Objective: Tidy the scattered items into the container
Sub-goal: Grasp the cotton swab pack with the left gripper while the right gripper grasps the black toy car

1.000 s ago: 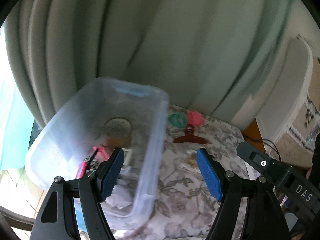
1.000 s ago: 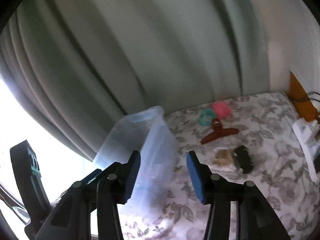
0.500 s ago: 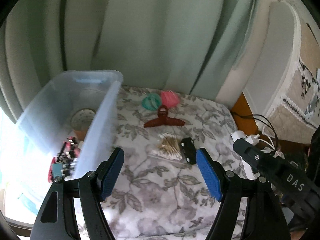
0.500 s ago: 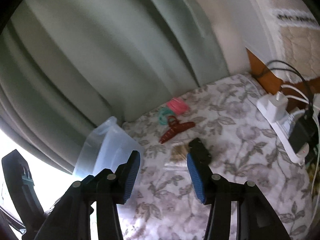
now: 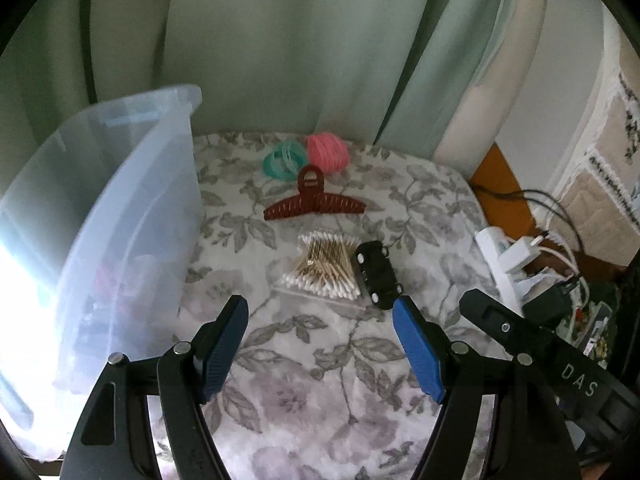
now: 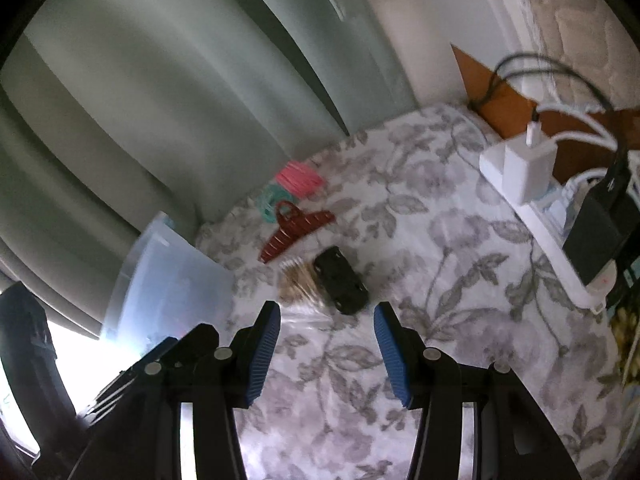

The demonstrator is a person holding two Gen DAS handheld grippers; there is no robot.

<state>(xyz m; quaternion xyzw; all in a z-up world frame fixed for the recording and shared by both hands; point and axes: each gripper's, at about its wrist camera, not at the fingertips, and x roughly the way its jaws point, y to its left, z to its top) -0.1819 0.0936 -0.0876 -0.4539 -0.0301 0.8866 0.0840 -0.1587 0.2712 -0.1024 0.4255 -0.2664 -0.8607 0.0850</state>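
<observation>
Container [image 5: 132, 200] sits left of your cotton swabs [image 5: 324, 266] and black toy car [image 5: 378, 274]; both claws, left claw [image 5: 320, 350] and right claw [image 6: 326, 354], gape wide, empty.

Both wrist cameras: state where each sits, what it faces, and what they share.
Left wrist: on the left gripper, facing the bin, cotton swabs and curtain; its open blue fingers show.
Right wrist: on the right gripper, facing the toy car and power strip; its open fingers show.
Shared: hair clip, hair ties, swabs, car, bin.
</observation>
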